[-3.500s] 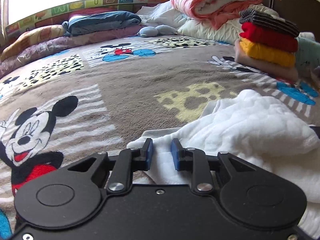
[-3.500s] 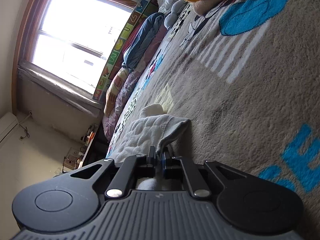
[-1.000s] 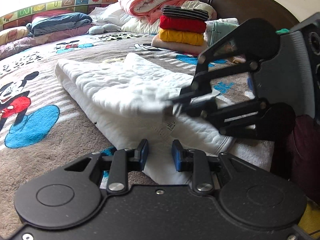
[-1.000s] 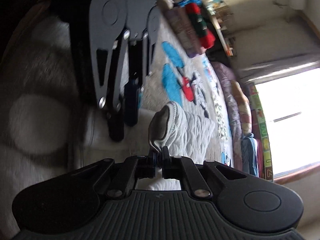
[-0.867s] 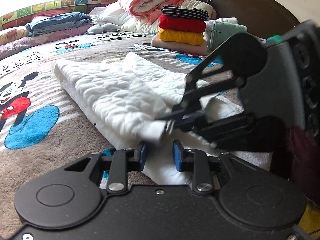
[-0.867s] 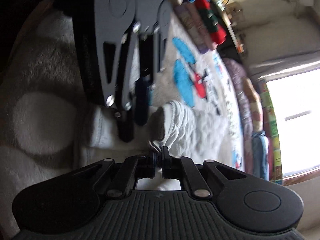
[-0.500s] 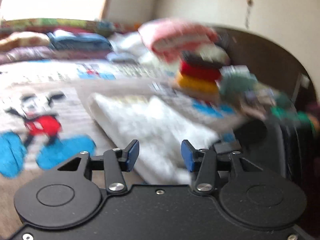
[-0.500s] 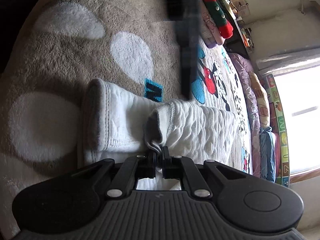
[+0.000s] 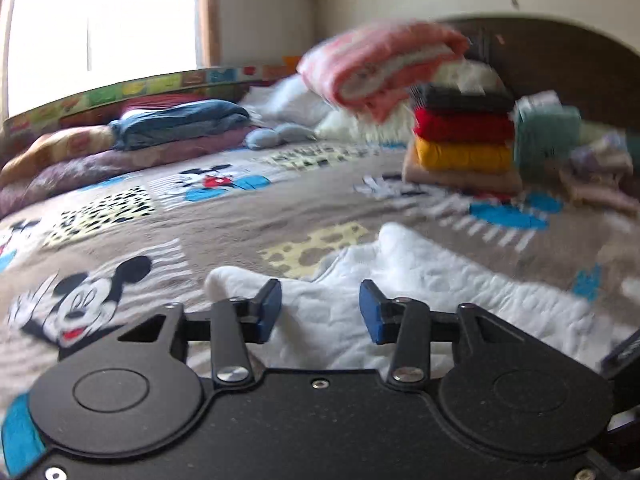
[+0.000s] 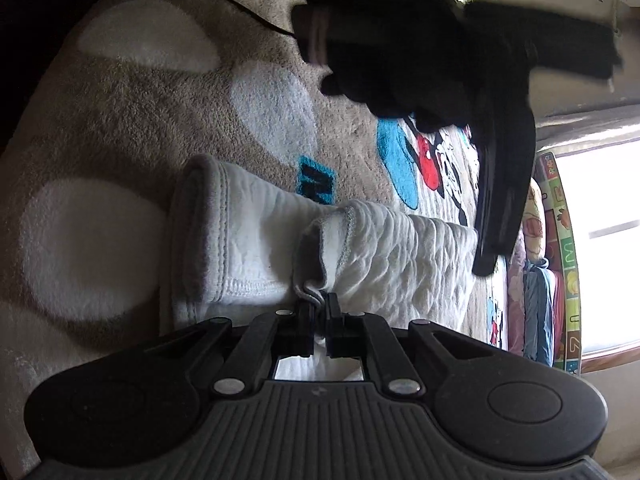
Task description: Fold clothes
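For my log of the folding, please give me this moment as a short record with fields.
place: bed blanket with cartoon mouse print
garment: white quilted garment, partly folded, lying on the blanket
left gripper: open, above the garment, holding nothing
right gripper: shut on the garment's edge
background: stack of folded clothes near the headboard
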The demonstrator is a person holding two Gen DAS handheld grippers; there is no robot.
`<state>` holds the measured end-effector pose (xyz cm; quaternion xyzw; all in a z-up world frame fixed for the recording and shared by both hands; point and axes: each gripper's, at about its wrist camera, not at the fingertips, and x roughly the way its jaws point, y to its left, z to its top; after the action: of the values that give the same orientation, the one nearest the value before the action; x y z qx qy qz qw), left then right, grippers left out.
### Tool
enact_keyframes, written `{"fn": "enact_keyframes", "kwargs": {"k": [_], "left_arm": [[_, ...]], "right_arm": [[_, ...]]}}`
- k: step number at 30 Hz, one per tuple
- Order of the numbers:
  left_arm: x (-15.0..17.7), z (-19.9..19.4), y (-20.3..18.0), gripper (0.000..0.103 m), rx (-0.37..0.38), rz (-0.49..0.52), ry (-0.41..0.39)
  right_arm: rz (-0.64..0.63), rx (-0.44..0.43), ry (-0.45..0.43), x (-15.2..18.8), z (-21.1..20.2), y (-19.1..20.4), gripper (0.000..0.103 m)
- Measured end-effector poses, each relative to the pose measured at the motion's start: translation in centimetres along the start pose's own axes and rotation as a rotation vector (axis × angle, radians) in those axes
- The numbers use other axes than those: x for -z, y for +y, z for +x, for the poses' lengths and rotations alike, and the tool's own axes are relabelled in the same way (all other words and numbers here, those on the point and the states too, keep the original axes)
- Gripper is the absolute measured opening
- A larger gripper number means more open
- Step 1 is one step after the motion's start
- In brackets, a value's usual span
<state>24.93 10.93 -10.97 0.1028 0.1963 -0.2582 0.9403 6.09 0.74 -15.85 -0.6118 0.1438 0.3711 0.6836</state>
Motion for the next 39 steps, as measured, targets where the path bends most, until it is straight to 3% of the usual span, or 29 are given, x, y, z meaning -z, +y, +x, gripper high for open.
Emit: {"fn": "enact_keyframes", "kwargs": {"k": [2,7,10,12,16,17,19,25,28,29,32,34,37,39], "left_arm": [[0.4,1.7,0.5,0.033,-0.01,0.027,0.048],[0.8,4.5,2.5,0.033,0.065,-0.003,0.091],[1.0,6.1,5.1,0.036,0.15,-0.157,0.13],[1.3,6.7,7.1,0.031,0.202,-0.271,0.138],[1.5,7.7,9.3,0.014,0.221,-0.417,0.167],[1.6,8.0,9.7,0.006,0.206,-0.457,0.179],[1.7,8.3,10.0,0.006,0.193,-0.494,0.193],[1.3,8.0,9.1,0.006,0.156,-0.452,0.175],[0.8,6.4,8.6,0.006,0.138,-0.409,0.115],[0.5,5.5,8.5,0.011,0.128,-0.405,0.08],[-0.4,2.8,8.1,0.041,0.103,-0.392,-0.007],[-1.0,1.1,7.4,0.044,0.093,-0.372,-0.04],[-1.6,-1.0,4.6,0.044,0.118,-0.223,-0.034],[-1.0,-1.5,2.4,0.044,0.149,-0.101,0.016]], "right_arm": [[-0.001,-0.003,-0.001,0.0,-0.2,0.3,0.009],[-0.004,-0.012,-0.001,0.1,-0.4,0.6,0.009],[-0.014,-0.017,-0.002,0.3,-0.4,0.4,0.009],[-0.008,-0.022,-0.009,0.5,-0.4,0.1,0.009],[0.014,-0.026,-0.024,0.7,-0.1,-1.0,0.01],[0.017,-0.025,-0.025,0.7,0.2,-1.5,0.01],[0.016,-0.022,-0.027,0.7,0.3,-1.6,0.01],[0.033,-0.042,-0.035,0.7,0.2,-2.2,0.01],[0.035,-0.04,-0.015,0.4,0.2,-2.4,0.01],[0.036,-0.038,-0.006,0.2,0.3,-2.4,0.01],[0.024,-0.03,0.021,-0.1,0.7,-2.5,0.01],[0.016,-0.03,0.034,-0.4,0.9,-2.6,0.01],[0.011,-0.033,0.044,-0.5,1.0,-2.7,0.01],[0.008,-0.028,0.048,-0.5,1.1,-2.5,0.01]]}}
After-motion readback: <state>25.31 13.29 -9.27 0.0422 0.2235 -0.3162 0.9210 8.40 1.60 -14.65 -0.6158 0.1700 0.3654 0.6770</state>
